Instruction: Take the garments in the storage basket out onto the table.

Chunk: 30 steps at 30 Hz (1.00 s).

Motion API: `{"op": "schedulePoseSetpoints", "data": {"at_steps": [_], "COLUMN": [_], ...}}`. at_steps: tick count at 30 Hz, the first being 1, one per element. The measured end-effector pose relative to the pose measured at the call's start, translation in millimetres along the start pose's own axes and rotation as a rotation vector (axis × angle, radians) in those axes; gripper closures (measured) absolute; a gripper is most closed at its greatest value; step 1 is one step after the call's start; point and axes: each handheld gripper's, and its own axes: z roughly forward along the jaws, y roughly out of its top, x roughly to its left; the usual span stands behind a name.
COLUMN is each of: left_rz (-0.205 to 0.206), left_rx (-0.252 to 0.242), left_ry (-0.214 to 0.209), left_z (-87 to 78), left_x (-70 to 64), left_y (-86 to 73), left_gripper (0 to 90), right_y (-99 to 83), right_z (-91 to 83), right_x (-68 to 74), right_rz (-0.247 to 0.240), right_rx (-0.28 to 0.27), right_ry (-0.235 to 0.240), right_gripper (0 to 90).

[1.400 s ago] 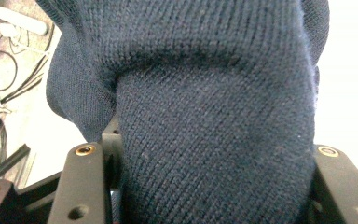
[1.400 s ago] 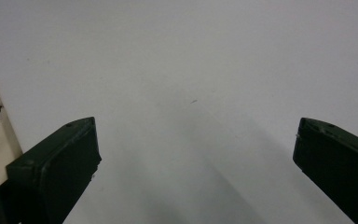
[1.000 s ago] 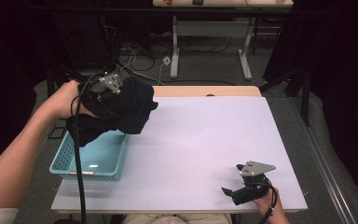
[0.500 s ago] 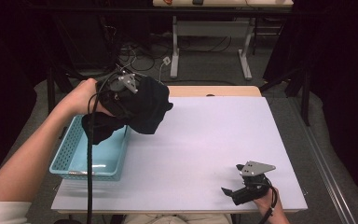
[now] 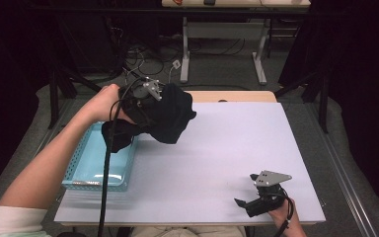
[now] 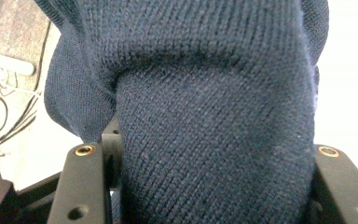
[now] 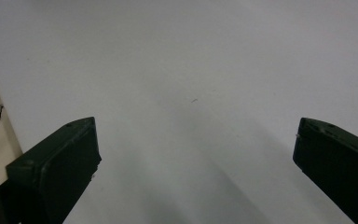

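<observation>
Above the far left part of the desk (image 5: 217, 148), the left tongs (image 5: 150, 106) hold a dark knitted garment (image 5: 168, 118) up in the air, over the far end of a light blue basket (image 5: 86, 170). From the high view the garment is a soft, bunched lump that looks almost black, drooping toward the basket's rim. The left gripper view brings out what that one cannot: the cloth (image 6: 205, 140) is navy, with fine ribbed rows of stitches and a thick rolled fold across the top, and it is wedged between the two black jaws, which stand fairly wide apart around the bulk of it. The basket is a rectangle of plastic mesh. The desk top is smooth, matt and pale. Near its front right corner the right tongs (image 5: 246, 203) lie low with a grey three-cornered plate on top. The right gripper view shows their (image 7: 196, 154) blunt black jaws spread wide over bare desk surface, holding nothing.
</observation>
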Motion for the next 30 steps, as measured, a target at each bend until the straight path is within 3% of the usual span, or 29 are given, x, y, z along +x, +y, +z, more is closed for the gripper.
{"op": "schedulePoseSetpoints", "data": {"at_steps": [12, 25, 30], "left_rz": [0.024, 0.061, 0.059], "left_rx": [-0.054, -0.068, -0.084], "left_ry": [-0.037, -0.087, -0.104], "left_z": [23.3, 49.2, 58.0], "left_x": [-6.0, -13.0, -16.7], "left_y": [24.4, 45.0, 49.9], "left_gripper": [41.1, 41.0, 41.0], "right_y": [-0.2, -0.4, -0.7], "right_z": [-0.4, 0.2, 0.2], "right_x": [0.2, -0.1, -0.1], "right_rz": [0.000, 0.002, 0.004], "right_rx": [0.001, -0.002, -0.015], "right_ry": [-0.003, 0.005, 0.005], "right_gripper": [0.0, 0.0, 0.0]}}
